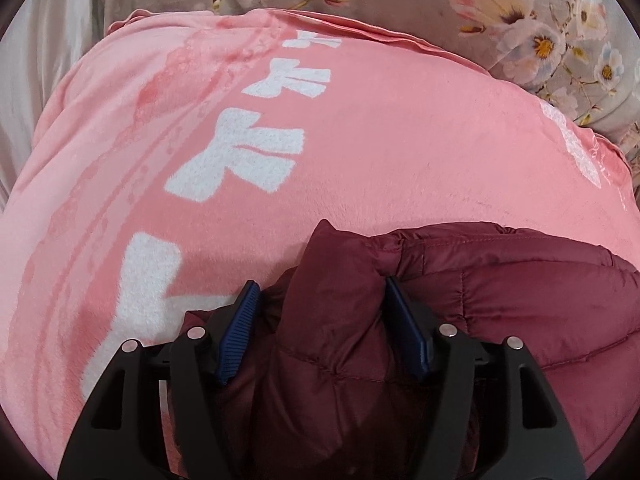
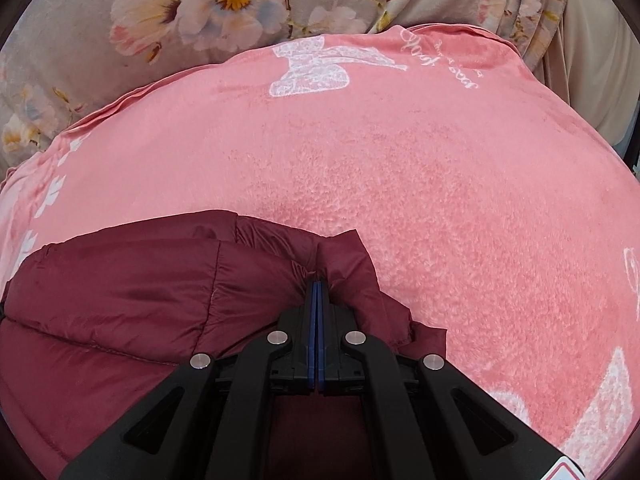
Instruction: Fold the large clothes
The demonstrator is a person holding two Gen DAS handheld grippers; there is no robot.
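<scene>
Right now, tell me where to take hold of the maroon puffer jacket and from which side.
Grip the maroon puffer jacket at its two far corners, coming from the near edge over its top. The left gripper brackets a thick padded fold; the right gripper pinches thin edge fabric above the pink blanket.

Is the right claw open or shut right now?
Shut. In the right wrist view the right claw has its blue pads pressed flat together, pinching a thin edge of the maroon puffer jacket.

White cursive lettering on the pink blanket (image 2: pixel 400 152) is too distorted to read.
</scene>
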